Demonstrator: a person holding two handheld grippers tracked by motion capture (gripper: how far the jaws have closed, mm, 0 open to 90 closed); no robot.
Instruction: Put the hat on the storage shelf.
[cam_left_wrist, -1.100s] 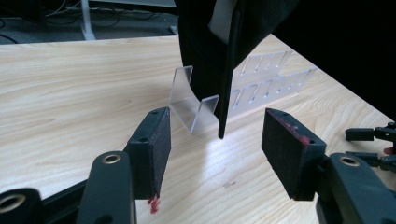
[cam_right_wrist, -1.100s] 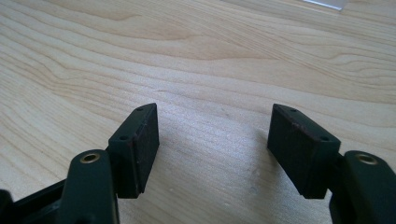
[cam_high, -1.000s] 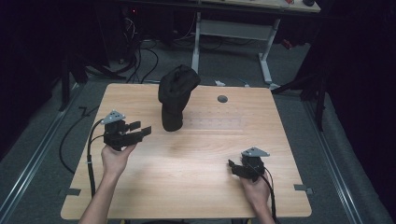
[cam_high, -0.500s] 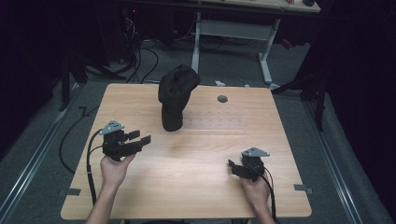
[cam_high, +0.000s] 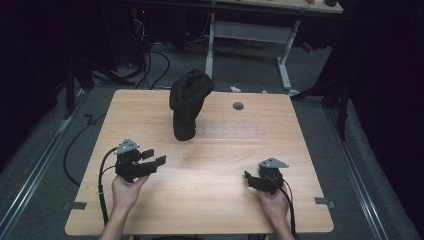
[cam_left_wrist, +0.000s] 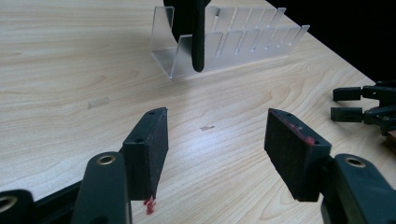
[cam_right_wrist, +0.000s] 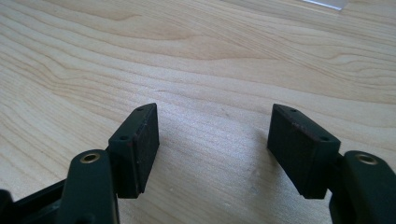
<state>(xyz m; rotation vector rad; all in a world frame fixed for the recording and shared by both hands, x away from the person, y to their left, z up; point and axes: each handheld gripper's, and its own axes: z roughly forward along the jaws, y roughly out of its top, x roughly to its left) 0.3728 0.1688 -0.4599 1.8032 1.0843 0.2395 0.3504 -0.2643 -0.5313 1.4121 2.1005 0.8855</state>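
Observation:
A black cap (cam_high: 187, 102) stands propped on the left end of a clear slotted rack (cam_high: 227, 131) at the back middle of the wooden table (cam_high: 210, 200). In the left gripper view the cap's dark brim (cam_left_wrist: 198, 39) hangs down into the rack (cam_left_wrist: 233, 42). My left gripper (cam_high: 156, 156) is at the near left, held in a hand, pointing right toward the table's middle. Its jaws are open with only bare wood between them (cam_left_wrist: 215, 126). My right gripper (cam_high: 248, 180) rests at the near right, pointing left, open over bare wood (cam_right_wrist: 212, 116). It also appears far off (cam_left_wrist: 362, 105).
A small grey round mark (cam_high: 238, 105) sits on the table right of the cap. Tape strips mark the near corners (cam_high: 322, 201). Cables trail on the floor at the left (cam_high: 75, 145). A metal desk frame (cam_high: 250, 35) stands beyond the table.
My left hand has drawn back toward the near edge and sunk a little, jaws still open. The right gripper and the cap have not moved.

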